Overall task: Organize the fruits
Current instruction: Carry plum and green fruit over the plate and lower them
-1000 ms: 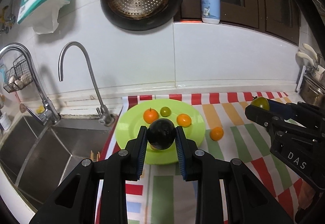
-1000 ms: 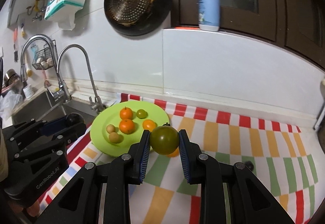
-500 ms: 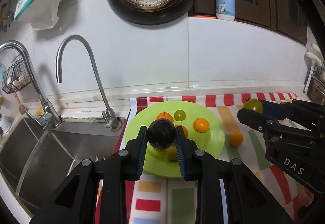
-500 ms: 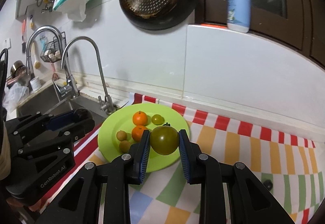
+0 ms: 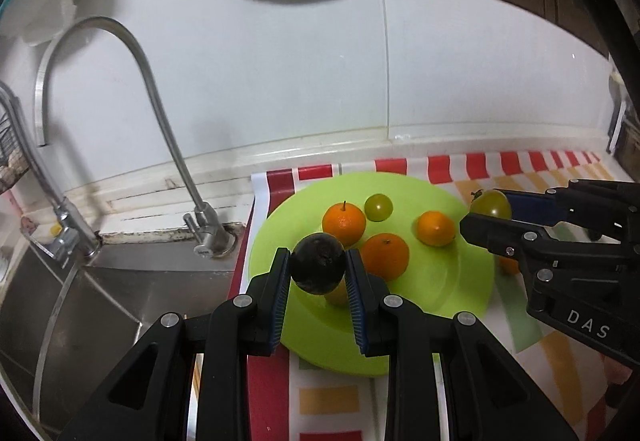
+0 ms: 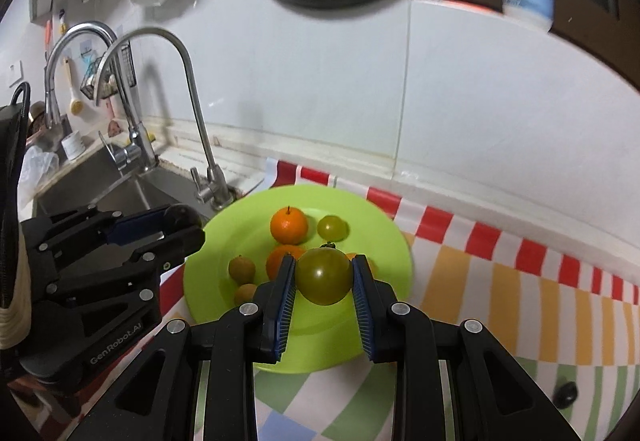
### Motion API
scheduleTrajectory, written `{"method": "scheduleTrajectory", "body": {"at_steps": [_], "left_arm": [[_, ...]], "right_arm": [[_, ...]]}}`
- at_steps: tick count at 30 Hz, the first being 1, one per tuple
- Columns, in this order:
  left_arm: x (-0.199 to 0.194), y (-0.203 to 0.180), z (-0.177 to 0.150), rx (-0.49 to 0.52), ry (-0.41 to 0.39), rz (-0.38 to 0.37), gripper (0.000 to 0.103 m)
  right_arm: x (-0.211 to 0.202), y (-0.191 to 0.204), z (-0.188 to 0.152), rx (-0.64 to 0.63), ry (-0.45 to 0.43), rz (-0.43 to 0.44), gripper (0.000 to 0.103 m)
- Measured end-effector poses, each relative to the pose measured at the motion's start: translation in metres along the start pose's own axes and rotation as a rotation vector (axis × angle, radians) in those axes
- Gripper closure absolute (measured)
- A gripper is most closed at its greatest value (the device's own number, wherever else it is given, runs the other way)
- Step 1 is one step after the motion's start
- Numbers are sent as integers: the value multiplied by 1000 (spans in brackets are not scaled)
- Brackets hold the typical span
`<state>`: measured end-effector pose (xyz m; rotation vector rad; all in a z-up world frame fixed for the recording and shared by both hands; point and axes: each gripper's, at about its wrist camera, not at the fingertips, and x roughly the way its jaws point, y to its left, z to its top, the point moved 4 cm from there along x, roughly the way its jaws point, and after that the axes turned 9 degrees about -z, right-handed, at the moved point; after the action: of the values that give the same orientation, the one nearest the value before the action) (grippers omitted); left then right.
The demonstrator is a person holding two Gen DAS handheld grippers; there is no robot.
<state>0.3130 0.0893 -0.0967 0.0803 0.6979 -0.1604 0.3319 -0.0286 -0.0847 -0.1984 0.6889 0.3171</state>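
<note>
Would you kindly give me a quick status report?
Left gripper shut on dark fruit, right gripper shut on green tomato. Both over green plate. Oranges crowd its middle.

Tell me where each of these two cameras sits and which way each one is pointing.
Left wrist: on the left claw, looking forward and down at the green plate beside the sink; its fingers clamp a dark fruit, the right claw entering from the right.
Right wrist: on the right claw, over the plate's right side, clamping a green tomato; the left claw shows at left.
Shared: plate, oranges, faucet.
</note>
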Motion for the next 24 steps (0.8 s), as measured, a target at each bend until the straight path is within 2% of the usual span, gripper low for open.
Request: {"method": "scheduleTrajectory", "body": {"at_steps": [9, 18, 21, 23, 24], "left_arm": [[38, 8, 4, 52, 66, -18, 76], [57, 6, 6, 112, 126, -110, 75], [61, 5, 4, 135, 138, -110, 75], [64, 5, 3, 129, 149, -114, 72], [64, 5, 2, 126, 151, -118, 67]], "right_arm": [[34, -1, -8, 11, 78, 4, 74], [46, -2, -11, 12, 108, 0, 74], [48, -5, -12, 30, 119, 6, 74], [49, -5, -12, 33, 120, 8, 74], [50, -5, -12, 32, 124, 6, 73]]}}
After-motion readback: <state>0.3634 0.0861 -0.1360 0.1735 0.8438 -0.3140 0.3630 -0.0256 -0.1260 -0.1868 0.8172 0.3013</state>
